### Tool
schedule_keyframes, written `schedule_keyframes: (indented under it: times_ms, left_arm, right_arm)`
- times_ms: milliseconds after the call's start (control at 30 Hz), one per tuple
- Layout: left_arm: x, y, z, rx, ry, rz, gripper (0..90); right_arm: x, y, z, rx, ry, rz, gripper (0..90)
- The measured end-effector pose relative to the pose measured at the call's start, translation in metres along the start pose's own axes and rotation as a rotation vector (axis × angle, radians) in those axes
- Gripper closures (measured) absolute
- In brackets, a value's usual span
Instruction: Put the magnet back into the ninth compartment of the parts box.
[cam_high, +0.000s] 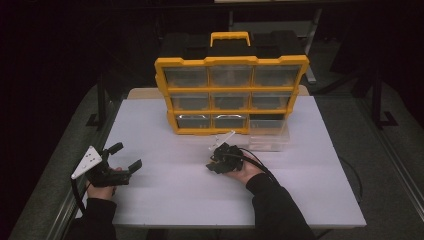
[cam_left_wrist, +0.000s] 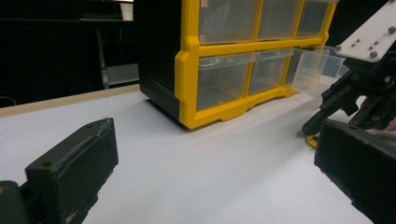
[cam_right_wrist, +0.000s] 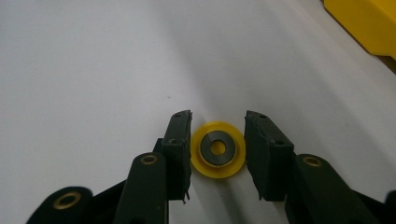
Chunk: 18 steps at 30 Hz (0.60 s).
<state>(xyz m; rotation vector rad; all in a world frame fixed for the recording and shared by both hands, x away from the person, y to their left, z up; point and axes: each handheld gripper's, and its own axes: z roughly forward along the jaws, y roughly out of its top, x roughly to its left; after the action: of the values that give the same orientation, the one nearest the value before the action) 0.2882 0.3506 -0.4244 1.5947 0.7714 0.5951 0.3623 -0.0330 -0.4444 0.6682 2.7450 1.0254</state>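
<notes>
A small yellow disc (cam_right_wrist: 205, 164) with a dark ring in its middle lies flat on the white table (cam_high: 175, 200). My right gripper (cam_right_wrist: 218, 128) is shut on it, one jaw pressing each side of its rim. In the high view that gripper (cam_high: 216, 163) sits near the table's middle, in front of the drawer cabinet. The left gripper view shows it (cam_left_wrist: 327, 119) lowered over the disc (cam_left_wrist: 310, 140). My left gripper (cam_high: 127, 155) rests at the table's left side, open with nothing between its jaws (cam_left_wrist: 215, 177).
A yellow-framed cabinet (cam_high: 231, 62) of clear drawers stands at the back of the table. Its bottom right drawer (cam_high: 269, 136) is pulled out toward me, just behind my right gripper. Dark floor surrounds the table.
</notes>
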Motion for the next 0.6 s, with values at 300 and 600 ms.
schedule_keyframes:
  times_ms: [300, 600]
  left_arm:
    - [0.0, -0.001, 0.001, 0.008, -0.003, 0.004, 0.0]
    - [0.0, -0.001, 0.001, 0.014, 0.001, 0.002, 0.0]
  right_arm:
    - [-0.001, 0.001, -0.009, -0.02, -0.012, 0.017, 61.1]
    - [-0.001, 0.003, -0.022, -0.047, -0.009, 0.04, 61.1]
